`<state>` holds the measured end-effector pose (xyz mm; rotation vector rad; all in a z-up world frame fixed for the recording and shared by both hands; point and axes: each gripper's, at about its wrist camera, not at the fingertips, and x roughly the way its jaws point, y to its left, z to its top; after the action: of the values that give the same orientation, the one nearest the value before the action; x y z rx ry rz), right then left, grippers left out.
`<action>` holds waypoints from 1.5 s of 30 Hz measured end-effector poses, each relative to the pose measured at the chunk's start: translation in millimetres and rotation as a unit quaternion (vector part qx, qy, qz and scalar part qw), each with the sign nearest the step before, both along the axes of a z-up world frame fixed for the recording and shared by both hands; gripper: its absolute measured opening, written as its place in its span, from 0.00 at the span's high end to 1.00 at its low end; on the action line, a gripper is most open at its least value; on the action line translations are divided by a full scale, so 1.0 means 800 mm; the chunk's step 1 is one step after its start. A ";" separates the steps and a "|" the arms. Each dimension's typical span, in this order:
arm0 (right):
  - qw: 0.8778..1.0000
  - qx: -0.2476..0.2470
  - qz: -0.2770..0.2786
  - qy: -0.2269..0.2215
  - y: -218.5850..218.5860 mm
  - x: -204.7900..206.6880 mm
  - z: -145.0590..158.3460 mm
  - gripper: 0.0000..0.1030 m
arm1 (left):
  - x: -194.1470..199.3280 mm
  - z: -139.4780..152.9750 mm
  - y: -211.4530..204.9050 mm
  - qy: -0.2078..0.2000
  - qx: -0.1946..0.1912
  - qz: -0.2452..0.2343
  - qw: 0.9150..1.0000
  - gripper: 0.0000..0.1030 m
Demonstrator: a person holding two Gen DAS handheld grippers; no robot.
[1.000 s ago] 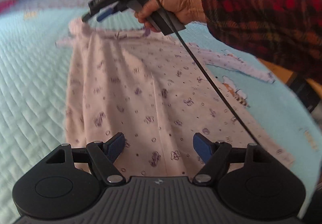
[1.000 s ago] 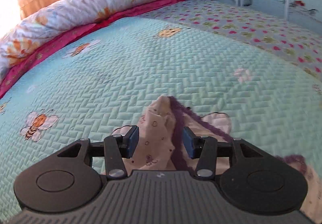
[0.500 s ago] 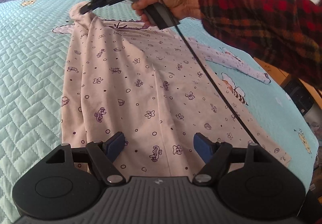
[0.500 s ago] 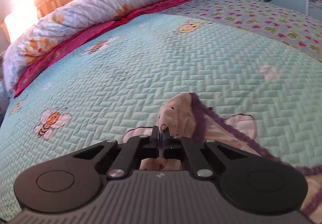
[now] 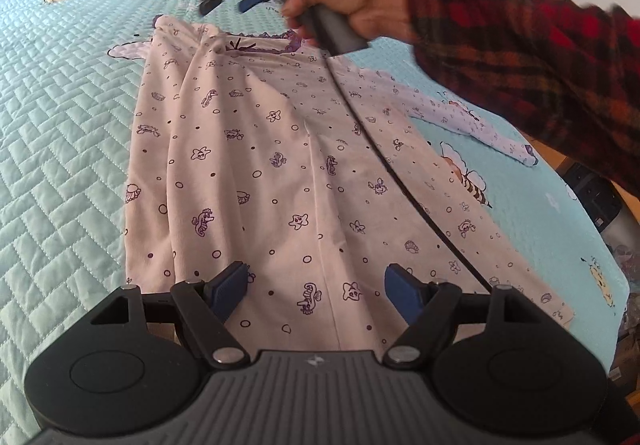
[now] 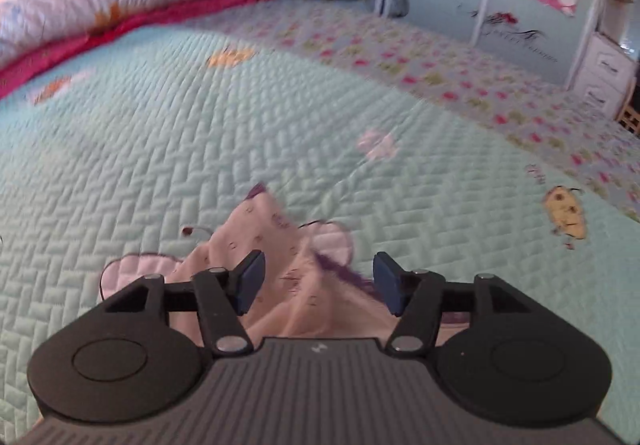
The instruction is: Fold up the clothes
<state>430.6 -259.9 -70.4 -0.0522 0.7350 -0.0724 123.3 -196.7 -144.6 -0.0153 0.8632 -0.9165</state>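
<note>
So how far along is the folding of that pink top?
Barely started. The pink top lies spread on the quilt, one side edge doubled over. The right gripper, jaws just opened, has let its collar corner go; the left gripper hovers open at the hem. Folding remains.

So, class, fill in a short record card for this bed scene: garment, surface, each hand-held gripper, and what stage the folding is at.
garment: pink printed nightdress, spread flat, one sleeve out to the side
surface: quilted teal bedspread
left hand-held gripper: open, over the hem
right hand-held gripper: jaws just opened, neckline corner between them, not gripped
stage: no fold visible yet
</note>
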 end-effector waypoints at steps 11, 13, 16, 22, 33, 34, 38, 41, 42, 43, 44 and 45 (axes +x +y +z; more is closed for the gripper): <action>0.978 0.194 0.044 0.059 0.027 -0.046 -0.052 0.44 | -0.011 0.003 -0.002 -0.020 0.022 -0.011 1.000 0.24; 0.978 0.202 0.031 0.035 0.028 -0.051 -0.053 0.44 | -0.008 0.004 0.000 -0.012 0.018 -0.008 1.000 0.24; 0.961 0.274 -0.004 -0.030 0.008 -0.096 -0.029 0.43 | -0.002 0.007 0.005 0.006 0.009 0.000 1.000 0.24; 0.900 0.350 -0.194 -0.174 -0.103 -0.321 0.000 0.37 | -0.009 0.026 -0.005 0.003 0.031 0.031 0.999 0.24; 0.704 0.350 -0.562 -0.259 -0.322 -0.608 -0.121 0.32 | -0.019 0.051 -0.056 0.047 0.093 0.108 0.989 0.24; 0.692 0.374 -0.560 -0.258 -0.337 -0.602 -0.134 0.30 | -0.022 0.051 -0.060 0.053 0.097 0.112 0.988 0.24; 0.665 0.410 -0.555 -0.286 -0.375 -0.571 -0.158 0.28 | -0.029 0.053 -0.085 0.051 0.123 0.117 0.984 0.24; 0.663 0.416 -0.554 -0.281 -0.406 -0.551 -0.160 0.26 | -0.034 0.054 -0.096 0.055 0.130 0.109 0.984 0.24; 0.667 0.416 -0.552 -0.278 -0.416 -0.551 -0.159 0.26 | -0.035 0.053 -0.099 0.055 0.133 0.110 0.984 0.24; 0.673 0.412 -0.551 -0.272 -0.420 -0.544 -0.159 0.27 | -0.035 0.052 -0.100 0.057 0.135 0.110 0.983 0.24; 0.681 0.405 -0.550 -0.264 -0.417 -0.546 -0.155 0.29 | -0.034 0.051 -0.102 0.058 0.137 0.110 0.983 0.24; 0.692 0.396 -0.548 -0.254 -0.412 -0.547 -0.147 0.48 | -0.034 0.052 -0.104 0.058 0.137 0.108 0.983 0.24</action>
<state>-6.9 -589.6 -187.8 1.2281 0.0883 -0.8812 95.9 -279.7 -102.9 0.0750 1.0692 -0.5918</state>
